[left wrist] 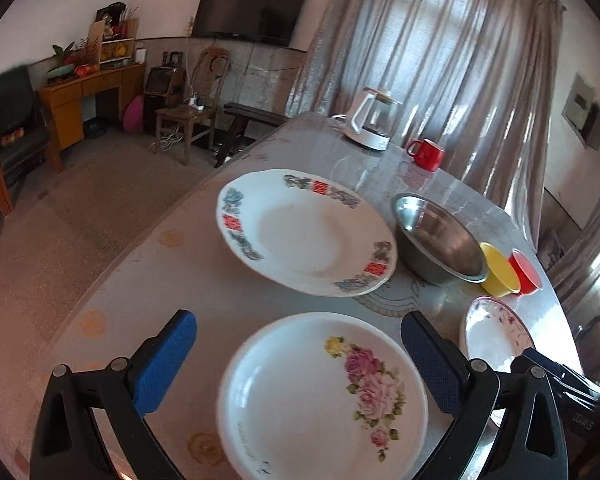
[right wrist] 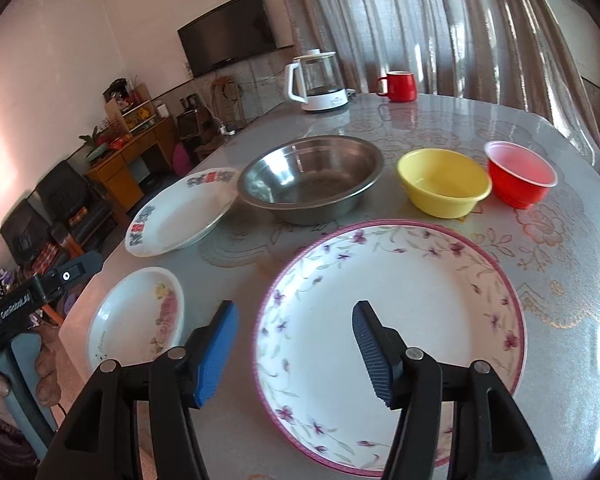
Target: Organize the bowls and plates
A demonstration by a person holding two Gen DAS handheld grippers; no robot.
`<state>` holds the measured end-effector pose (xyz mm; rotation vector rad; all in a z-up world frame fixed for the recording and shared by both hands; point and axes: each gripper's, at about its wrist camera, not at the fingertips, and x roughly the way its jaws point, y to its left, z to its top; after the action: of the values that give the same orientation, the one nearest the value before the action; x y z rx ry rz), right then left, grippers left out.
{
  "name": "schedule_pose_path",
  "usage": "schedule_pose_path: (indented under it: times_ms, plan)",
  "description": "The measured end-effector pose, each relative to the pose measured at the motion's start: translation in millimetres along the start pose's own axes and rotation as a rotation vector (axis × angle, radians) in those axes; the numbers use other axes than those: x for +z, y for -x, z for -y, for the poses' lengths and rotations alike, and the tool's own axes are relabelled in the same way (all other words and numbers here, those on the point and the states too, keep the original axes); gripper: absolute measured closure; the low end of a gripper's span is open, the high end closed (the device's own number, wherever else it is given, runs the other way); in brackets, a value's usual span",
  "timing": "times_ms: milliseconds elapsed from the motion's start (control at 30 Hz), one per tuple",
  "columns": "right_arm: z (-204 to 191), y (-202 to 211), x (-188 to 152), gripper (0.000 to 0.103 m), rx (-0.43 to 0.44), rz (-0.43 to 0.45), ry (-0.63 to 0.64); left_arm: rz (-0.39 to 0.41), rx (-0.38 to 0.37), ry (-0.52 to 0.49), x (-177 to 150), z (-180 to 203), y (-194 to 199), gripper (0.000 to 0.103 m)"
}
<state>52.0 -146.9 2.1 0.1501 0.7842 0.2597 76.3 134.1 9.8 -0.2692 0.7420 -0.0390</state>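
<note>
We hover our left tool (left wrist: 298, 364) and right tool (right wrist: 294, 350), both wide and empty, over separate plates, seemingly ready to stack them.

Rose plate (left wrist: 324, 396): near rim cut off by the lower picture edge in the left wrist view; left rim blurred.
Purple-flowered plate (left wrist: 494, 332): near part hidden behind the right claw's body in the left wrist view; near rim hidden behind claw arms in the right wrist view.
Red bowl (left wrist: 526, 272): largely hidden behind the yellow bowl (left wrist: 498, 274).
Shelf items beyond the bench's far-left edge: too small to tell.
</note>
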Motion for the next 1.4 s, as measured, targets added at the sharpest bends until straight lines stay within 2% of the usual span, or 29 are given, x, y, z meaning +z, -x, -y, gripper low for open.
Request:
schedule_pose_path:
  times_ms: [133, 233, 300, 433, 667, 800, 967, 1100, 1233, 1400]
  plan:
    - [-18, -20, 8, 0.042, 0.07, -0.05, 0.017, 0.016, 0.11, -0.059, 13, -26, -12, 0.0]
    - [-27, -38, 18, 0.041, 0.173, -0.103, -0.019, -0.01, 0.121, -0.119, 24, -39, -25, 0.0]
    - [-34, -50, 27, 0.037, 0.225, -0.127, -0.045, -0.023, 0.121, -0.136, 32, -47, -33, 0.0]
    - [-41, -77, 44, 0.037, 0.302, -0.168, -0.12, -0.07, 0.081, -0.149, 47, -53, -53, 0.0]
    - [-48, -119, 65, 0.037, 0.314, -0.213, -0.2, -0.115, 0.011, -0.12, 70, -61, -84, 0.0]
    - [-51, -139, 75, 0.037, 0.31, -0.231, -0.222, -0.124, 0.051, -0.175, 80, -55, -102, 0.0]
    - [-60, -157, 86, 0.037, 0.301, -0.23, -0.228, -0.115, 0.053, -0.16, 98, -58, -119, 0.0]
    - [-64, -171, 89, 0.037, 0.293, -0.242, -0.23, -0.131, -0.008, -0.125, 112, -58, -132, 0.0]
    - [-68, -182, 89, 0.037, 0.289, -0.255, -0.233, -0.166, -0.045, -0.146, 118, -48, -148, 0.001]
    - [-66, -191, 92, 0.037, 0.288, -0.265, -0.232, -0.194, -0.112, -0.196, 119, -32, -162, 0.013]
